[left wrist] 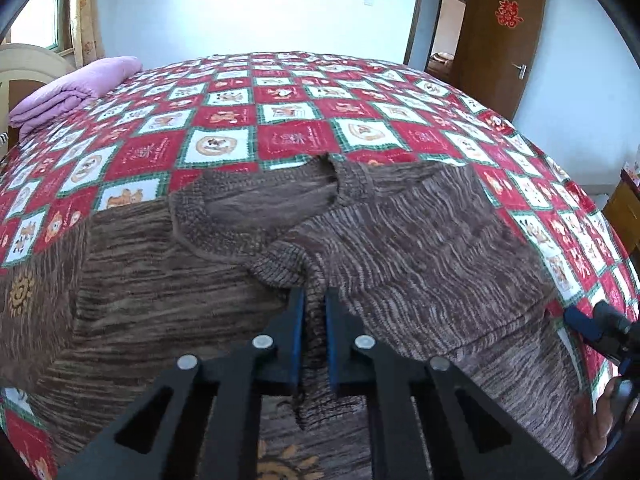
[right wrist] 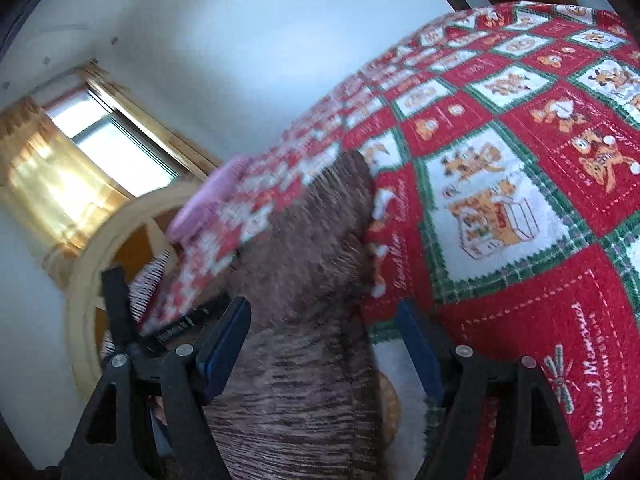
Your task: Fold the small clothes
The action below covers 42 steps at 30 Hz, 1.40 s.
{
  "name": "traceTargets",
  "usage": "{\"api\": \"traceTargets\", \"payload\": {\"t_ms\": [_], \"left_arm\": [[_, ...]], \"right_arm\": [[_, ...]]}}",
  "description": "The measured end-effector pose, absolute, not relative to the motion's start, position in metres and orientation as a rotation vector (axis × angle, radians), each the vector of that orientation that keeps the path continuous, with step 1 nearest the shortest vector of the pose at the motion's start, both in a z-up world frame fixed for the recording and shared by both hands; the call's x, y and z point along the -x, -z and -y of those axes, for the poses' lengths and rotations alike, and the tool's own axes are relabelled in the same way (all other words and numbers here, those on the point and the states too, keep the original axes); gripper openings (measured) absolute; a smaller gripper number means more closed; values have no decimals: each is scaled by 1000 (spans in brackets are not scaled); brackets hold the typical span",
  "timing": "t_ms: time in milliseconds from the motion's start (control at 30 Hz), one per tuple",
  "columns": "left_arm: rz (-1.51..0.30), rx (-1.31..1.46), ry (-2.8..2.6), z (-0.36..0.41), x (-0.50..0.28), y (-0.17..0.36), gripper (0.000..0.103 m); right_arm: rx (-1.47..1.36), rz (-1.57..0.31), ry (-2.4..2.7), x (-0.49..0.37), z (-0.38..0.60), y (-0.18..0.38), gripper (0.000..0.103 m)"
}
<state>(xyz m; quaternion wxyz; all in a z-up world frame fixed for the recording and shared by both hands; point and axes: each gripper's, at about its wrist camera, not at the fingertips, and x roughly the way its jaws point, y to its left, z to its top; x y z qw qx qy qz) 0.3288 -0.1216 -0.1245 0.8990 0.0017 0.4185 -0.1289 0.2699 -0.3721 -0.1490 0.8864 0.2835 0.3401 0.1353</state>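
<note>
A small brown knitted sweater lies on the bed with one sleeve folded over its body. My left gripper is shut on that sleeve's cuff, with knit pinched between the blue pads. The right gripper shows at the right edge of the left wrist view, beside the sweater's right side. In the right wrist view my right gripper is open, its blue pads apart on either side of a strip of the sweater. That view is tilted and blurred.
The bed carries a red, white and green patchwork cover. A folded pink blanket lies at the far left by the headboard. An open brown door stands far right, a curtained window far left.
</note>
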Motion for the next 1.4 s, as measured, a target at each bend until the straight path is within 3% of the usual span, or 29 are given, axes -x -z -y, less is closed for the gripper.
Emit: {"api": "traceTargets", "payload": {"t_ms": [233,300,433,567,733,900,1000,1067,1133,1233,1400], "left_arm": [[-885,-56,251,124,-338,144,11],[-883,-44,257,122,-338,143,11],[-871,-46,249,122,-337,144,13],[-849,-60,222,124,-334,145,17],[-844,-2,218,113,-332,145,20],[-843,73,226,101,-333,147,24],[-816,98,209,96,-328,143,35],[-786,146,164,83,-323,140,56],[-767,199,118,70,-320,139,64],[-779,330,90,44,-318,145,64],[-764,386,89,36,-316,146,65]], "right_arm": [[-380,-833,-180,-263,358,139,75],[-360,-835,-190,-264,355,137,65],[-285,-800,-216,-277,341,118,57],[-285,-814,-336,-312,317,104,56],[-261,-994,-288,-337,302,149,56],[-161,-974,-277,-330,288,134,56],[-150,-935,-298,-341,276,119,56],[-133,-952,-300,-352,264,123,56],[-108,-1027,-319,-362,248,144,56],[58,-1006,-293,-354,222,148,59],[19,-928,-357,-354,207,126,59]]}}
